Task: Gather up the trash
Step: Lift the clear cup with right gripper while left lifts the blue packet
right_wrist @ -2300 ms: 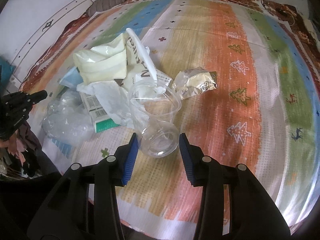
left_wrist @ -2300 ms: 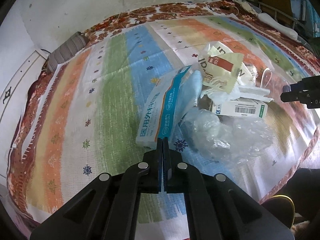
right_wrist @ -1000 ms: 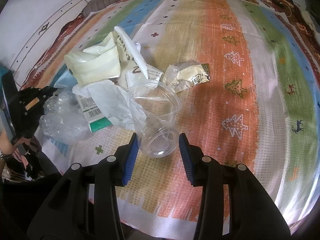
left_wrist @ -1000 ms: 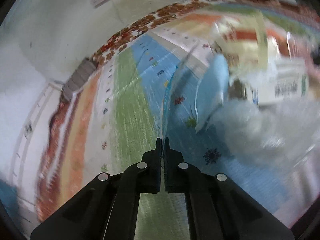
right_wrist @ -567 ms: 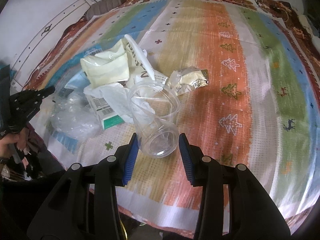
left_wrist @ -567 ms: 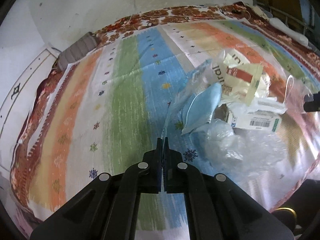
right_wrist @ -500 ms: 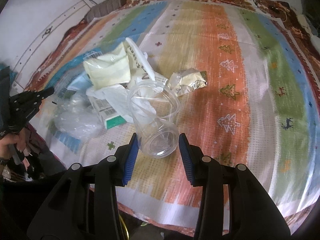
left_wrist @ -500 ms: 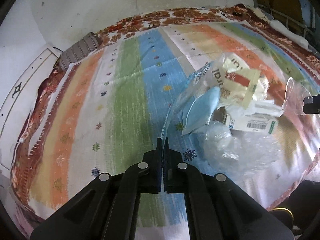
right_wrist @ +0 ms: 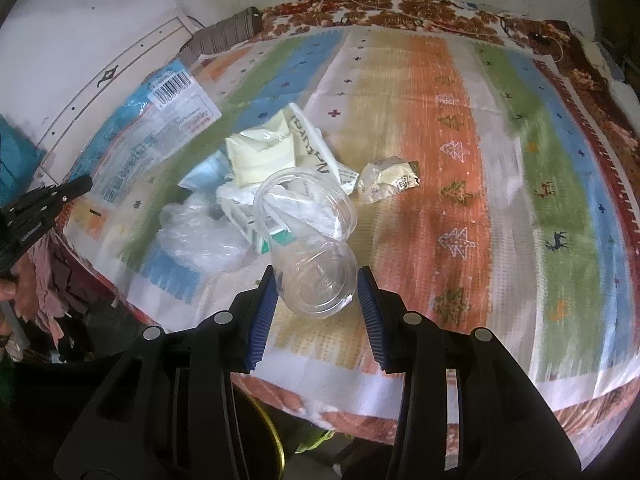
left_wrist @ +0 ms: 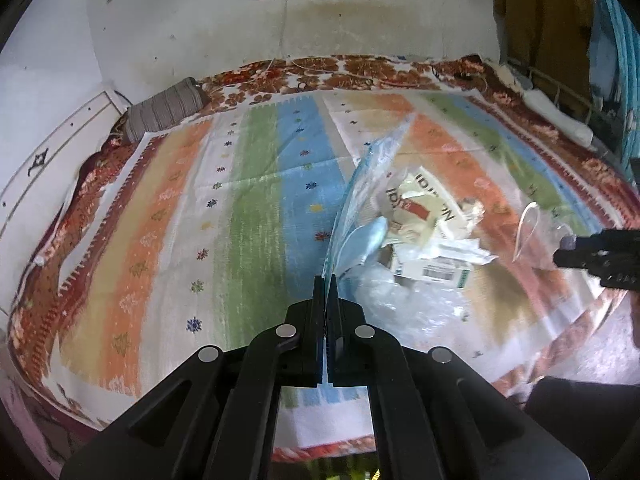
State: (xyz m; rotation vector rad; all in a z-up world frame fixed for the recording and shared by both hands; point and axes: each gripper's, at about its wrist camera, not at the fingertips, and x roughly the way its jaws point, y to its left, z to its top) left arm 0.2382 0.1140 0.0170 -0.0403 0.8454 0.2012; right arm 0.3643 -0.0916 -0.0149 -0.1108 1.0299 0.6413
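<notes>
The clear plastic cup [right_wrist: 310,248] sits clamped between the blue pads of the right gripper [right_wrist: 316,300], base toward the camera and open mouth pointing away over the heap, its long axis running forward along the fingers and tipped down toward the bed. It looks clear of the striped bedspread [right_wrist: 500,160], carried above it. The other piece in hand is the flat blue-and-clear packet [left_wrist: 360,200], nipped by one corner in the left gripper [left_wrist: 326,300], whose jaws are pressed tight together on the film; the packet stands up edge-on from the jaws, its length rising away from them, and from the right wrist view its barcoded face [right_wrist: 152,120] hangs out to the left of the pile. So the step in hand, as I read it, is the carry-off: both claws loaded, two items lifted from the heap. What comes next calls for a bin or bag, and none is plainly in view, so I cannot say which way they should go; the cup wants an even squeeze, being thin-walled, and the packet may flap or slip. Left on the bedspread are a cream pouch [right_wrist: 260,156], a small carton [left_wrist: 432,272], crumpled clear film [right_wrist: 200,240] and a balled wrapper [right_wrist: 388,184] a little apart.
</notes>
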